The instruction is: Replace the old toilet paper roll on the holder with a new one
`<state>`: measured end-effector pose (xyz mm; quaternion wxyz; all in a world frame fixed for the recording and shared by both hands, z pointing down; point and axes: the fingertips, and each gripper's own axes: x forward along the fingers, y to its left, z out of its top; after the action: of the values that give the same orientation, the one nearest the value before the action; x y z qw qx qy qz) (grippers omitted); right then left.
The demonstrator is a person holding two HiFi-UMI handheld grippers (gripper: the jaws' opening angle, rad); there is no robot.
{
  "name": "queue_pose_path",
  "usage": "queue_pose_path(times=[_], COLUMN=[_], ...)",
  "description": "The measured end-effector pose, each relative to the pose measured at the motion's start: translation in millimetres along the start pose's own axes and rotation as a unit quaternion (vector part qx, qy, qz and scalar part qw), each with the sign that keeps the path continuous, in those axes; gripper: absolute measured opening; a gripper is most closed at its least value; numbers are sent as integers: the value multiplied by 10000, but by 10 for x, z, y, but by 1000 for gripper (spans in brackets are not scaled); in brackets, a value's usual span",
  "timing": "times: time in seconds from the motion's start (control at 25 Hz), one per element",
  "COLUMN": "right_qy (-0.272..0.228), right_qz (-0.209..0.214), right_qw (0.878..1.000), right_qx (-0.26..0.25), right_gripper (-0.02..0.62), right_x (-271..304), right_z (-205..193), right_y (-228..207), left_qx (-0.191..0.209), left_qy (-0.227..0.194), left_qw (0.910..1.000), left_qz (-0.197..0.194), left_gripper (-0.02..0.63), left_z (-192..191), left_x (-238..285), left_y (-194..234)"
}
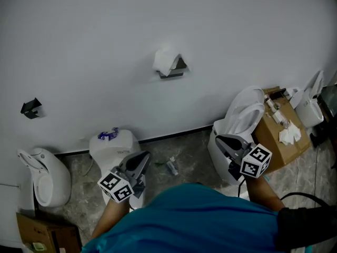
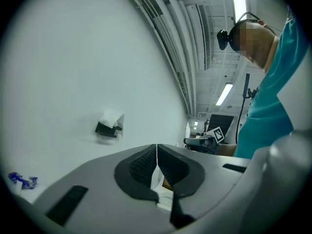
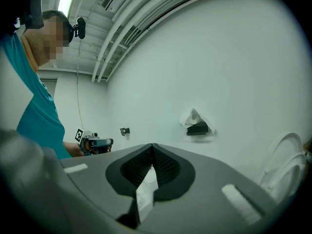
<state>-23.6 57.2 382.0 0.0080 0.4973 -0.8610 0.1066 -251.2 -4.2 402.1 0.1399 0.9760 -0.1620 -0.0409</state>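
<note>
A white wall is shown from above. The roll (image 1: 164, 61) is seated on a dark holder (image 1: 179, 67) fixed to that wall, and every place here is given from the holder.

The left tool (image 1: 145, 157) is held below it and slightly to the left, well apart from it. The right tool (image 1: 221, 139) is held below and further to the right, also well apart. Both are aimed at the wall. In each gripper view the jaws are seen closed tip to tip, with nothing clamped between them.

The roll's long axis is judged to run level along the wall, with its open core turned toward the right tool's side. The left tool is judged to have the smaller sideways offset, so the holder lies almost straight ahead of it and upward.

A tank (image 1: 113, 141) stands below-left of the holder and a toilet (image 1: 239, 115) below-right. No fresh roll can be made out.
</note>
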Motion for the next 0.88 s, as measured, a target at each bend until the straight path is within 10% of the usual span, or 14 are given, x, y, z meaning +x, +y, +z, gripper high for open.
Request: queue_pose_path(times=[0.88], right_qy=[71], right_qz=[1534], right_qw=[9881], right_qx=[63], right_gripper=[3], right_x=[753], right_z=[365], right_y=[-2264], left_qx=[265], left_qy=[-186], left_qw=[9910], left_qz=[1299], left_gripper=[14], left_z=[252], left_x=[1951], left_y=[490])
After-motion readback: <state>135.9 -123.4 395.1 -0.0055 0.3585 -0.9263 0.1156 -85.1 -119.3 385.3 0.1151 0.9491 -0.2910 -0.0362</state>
